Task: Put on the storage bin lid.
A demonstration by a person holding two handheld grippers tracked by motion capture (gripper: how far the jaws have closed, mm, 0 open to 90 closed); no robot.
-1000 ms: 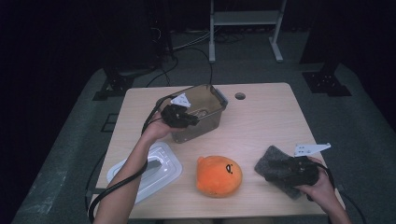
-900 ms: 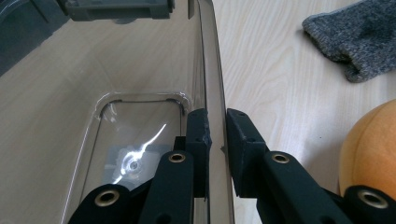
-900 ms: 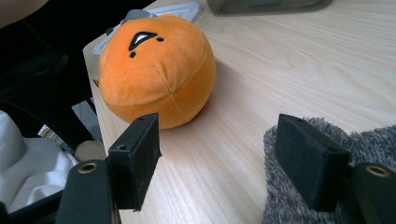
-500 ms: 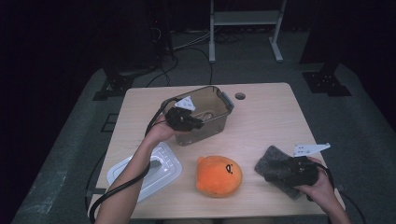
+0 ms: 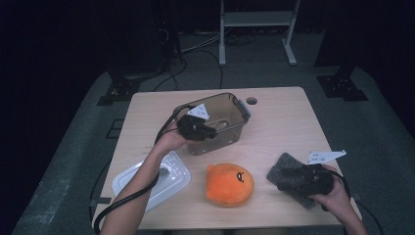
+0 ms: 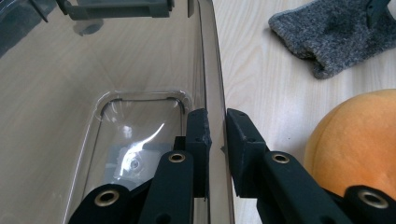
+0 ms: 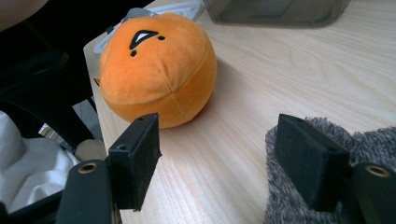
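A clear smoky plastic bin [image 5: 230,115] stands at the table's middle back. My left gripper [image 5: 206,132] is shut on its near side wall; in the left gripper view the jaws [image 6: 217,133] pinch the thin wall [image 6: 212,70], one inside and one outside. An orange round plush [image 5: 230,184] lies near the front edge. At the front right, my right gripper [image 5: 299,177] is open over a grey fuzzy cloth [image 5: 286,169]. In the right gripper view its jaws [image 7: 222,161] stand wide apart, one over the cloth [image 7: 373,140], with the plush [image 7: 159,70] just beyond.
A clear lid [image 5: 151,178] lies flat at the front left, under the left forearm. The wooden table [image 5: 284,122] has a small round hole [image 5: 251,101] at the back. A metal stand [image 5: 257,19] and cables sit on the floor behind.
The left gripper and the bin it holds have shifted a little toward the front right, and the bin has settled flatter. The right gripper has stayed put.
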